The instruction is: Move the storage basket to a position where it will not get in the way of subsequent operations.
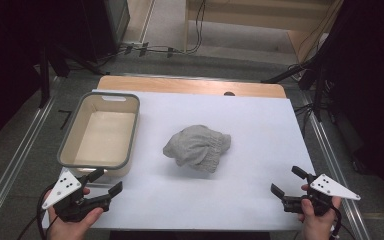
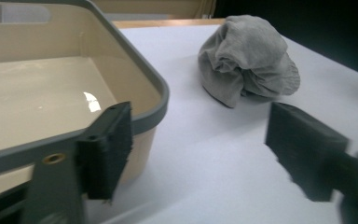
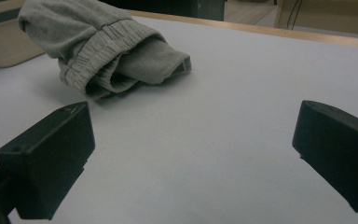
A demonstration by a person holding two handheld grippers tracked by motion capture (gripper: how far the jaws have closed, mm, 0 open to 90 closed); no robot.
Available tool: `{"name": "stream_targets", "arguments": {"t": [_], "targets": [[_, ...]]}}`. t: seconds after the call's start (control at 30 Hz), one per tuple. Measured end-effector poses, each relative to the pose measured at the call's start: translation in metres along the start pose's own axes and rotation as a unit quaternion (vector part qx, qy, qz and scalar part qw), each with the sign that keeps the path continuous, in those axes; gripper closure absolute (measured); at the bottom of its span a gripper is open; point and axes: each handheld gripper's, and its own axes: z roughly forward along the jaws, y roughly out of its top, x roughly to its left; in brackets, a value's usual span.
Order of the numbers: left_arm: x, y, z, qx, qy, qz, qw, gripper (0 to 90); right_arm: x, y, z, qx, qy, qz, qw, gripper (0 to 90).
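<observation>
The crumpled grey knitted garment (image 1: 198, 147) lies bunched near the middle of the white sheet covering the table (image 1: 260, 125), well apart from both hands. To its left stands the beige plastic tub with a grey rim (image 1: 134, 120), empty inside. The work in hand looks like picking the garment up, likely to go into the tub, and neither tool has started on it.

To do the step well, I judge that each gripper should come in low and level over the sheet and close on a thick fold, not a loose edge, so the cloth does not slip or trail. The ribbed cuff facing the right side gives a firm place to pinch; the left side could take the rounded bulk nearest the tub.

The left gripper (image 1: 105, 184) sits at the near left corner, just beside the tub's near wall, its jaws spread wide with nothing between them; one jaw stands close against the tub's rim, whether touching I cannot tell. The right gripper (image 1: 288, 182) rests near the front right edge, jaws likewise wide apart and empty, above bare sheet
</observation>
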Motion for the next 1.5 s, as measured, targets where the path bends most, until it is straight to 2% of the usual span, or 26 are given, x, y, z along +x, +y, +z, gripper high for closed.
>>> {"name": "stream_targets", "arguments": {"t": [0.13,0.2,0.43,0.77,0.83,0.9,1.33,1.5], "targets": [[-0.007,0.005,0.006,0.002,-0.018,0.006,0.9998,13.4,0.002,0.001,0.003,0.002,0.0,0.0,1.0,0.0],[-0.009,0.007,0.008,0.001,-0.028,0.007,0.9996,13.3,0.003,0.002,0.004,0.001,0.0,-0.003,1.0,0.0],[-0.016,0.015,0.017,0.003,-0.048,0.016,0.9987,4.8,0.005,0.002,0.005,0.004,0.001,-0.003,1.0,0.0],[-0.026,0.029,0.03,-0.005,-0.067,0.023,0.9975,4.5,0.013,0.009,0.005,-0.001,0.003,-0.018,0.9998,0.0],[-0.029,0.031,0.033,-0.008,-0.075,0.025,0.9969,4.4,0.015,0.009,0.006,0.0,0.007,-0.021,0.9998,0.0],[-0.031,0.034,0.036,-0.008,-0.087,0.031,0.9957,0.0,0.017,0.01,0.007,0.0,0.008,-0.023,0.9997,0.0],[-0.046,0.045,0.057,-0.009,-0.106,0.042,0.9934,0.0,0.027,0.016,0.012,-0.003,0.015,-0.034,0.9993,0.0],[-0.052,0.049,0.069,-0.008,-0.115,0.044,0.9924,0.0,0.031,0.019,0.017,-0.003,0.022,-0.026,0.9994,0.0]]}}
